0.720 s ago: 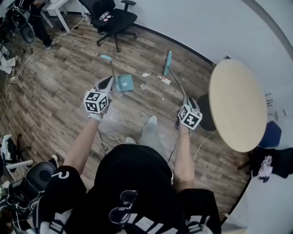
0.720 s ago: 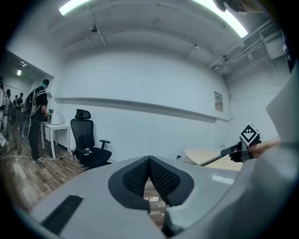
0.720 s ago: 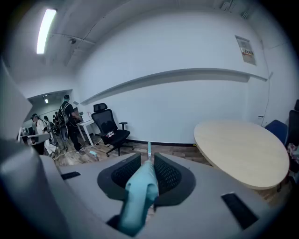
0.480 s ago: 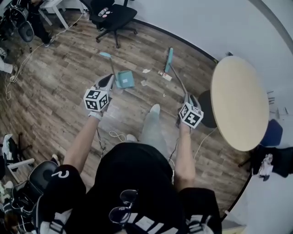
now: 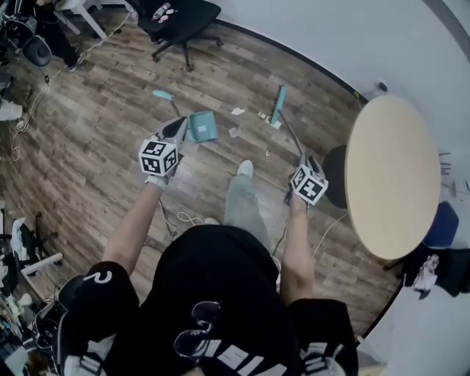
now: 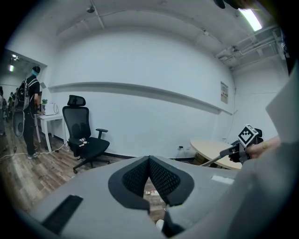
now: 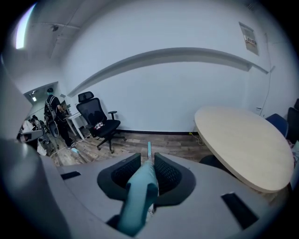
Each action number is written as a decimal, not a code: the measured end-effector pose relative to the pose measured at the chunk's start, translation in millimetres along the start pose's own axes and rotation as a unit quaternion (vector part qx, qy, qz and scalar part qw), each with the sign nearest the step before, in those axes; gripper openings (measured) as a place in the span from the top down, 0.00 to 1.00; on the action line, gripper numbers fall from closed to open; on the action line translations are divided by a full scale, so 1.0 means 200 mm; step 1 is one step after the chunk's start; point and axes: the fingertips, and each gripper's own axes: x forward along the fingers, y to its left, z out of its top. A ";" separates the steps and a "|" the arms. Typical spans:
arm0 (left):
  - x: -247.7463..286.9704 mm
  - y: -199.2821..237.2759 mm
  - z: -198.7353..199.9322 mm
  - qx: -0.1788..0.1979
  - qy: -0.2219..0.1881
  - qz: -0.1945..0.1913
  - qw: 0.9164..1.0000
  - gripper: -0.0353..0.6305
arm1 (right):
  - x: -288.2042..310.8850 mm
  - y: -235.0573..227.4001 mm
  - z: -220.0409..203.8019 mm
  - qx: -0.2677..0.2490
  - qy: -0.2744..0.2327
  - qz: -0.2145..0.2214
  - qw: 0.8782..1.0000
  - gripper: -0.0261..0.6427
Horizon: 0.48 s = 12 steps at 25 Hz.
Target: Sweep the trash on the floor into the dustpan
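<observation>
A teal dustpan (image 5: 202,125) stands on the wood floor, its thin handle rising to a teal grip (image 5: 163,95). My left gripper (image 5: 176,126) hangs just left of the pan; its jaws meet at the tips (image 6: 149,161) with nothing seen between them. My right gripper (image 5: 302,160) is shut on the teal broom handle (image 7: 140,198). The pole runs forward to the teal broom head (image 5: 279,104) on the floor. White scraps of trash (image 5: 237,111) lie between pan and broom, with more scraps (image 5: 233,133) nearer me.
A round beige table (image 5: 389,176) stands close on the right with a dark base beneath. A black office chair (image 5: 180,18) is at the back by the white wall. Cables (image 5: 183,219) lie by my foot (image 5: 244,169). A person stands far left (image 6: 32,112).
The broom head has slid a little toward me and to the right past the scraps. The dustpan has not moved and the left gripper stays beside it.
</observation>
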 end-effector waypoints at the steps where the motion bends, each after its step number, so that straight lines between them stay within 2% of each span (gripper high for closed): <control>1: 0.08 0.01 0.00 -0.001 0.007 -0.003 1.000 0.95 | 0.07 -0.02 0.01 0.002 0.008 -0.004 1.000 0.83; 12: 0.98 0.01 0.02 -0.016 0.065 -0.055 0.996 0.95 | 0.69 -0.29 0.07 0.015 0.093 -0.060 0.994 0.83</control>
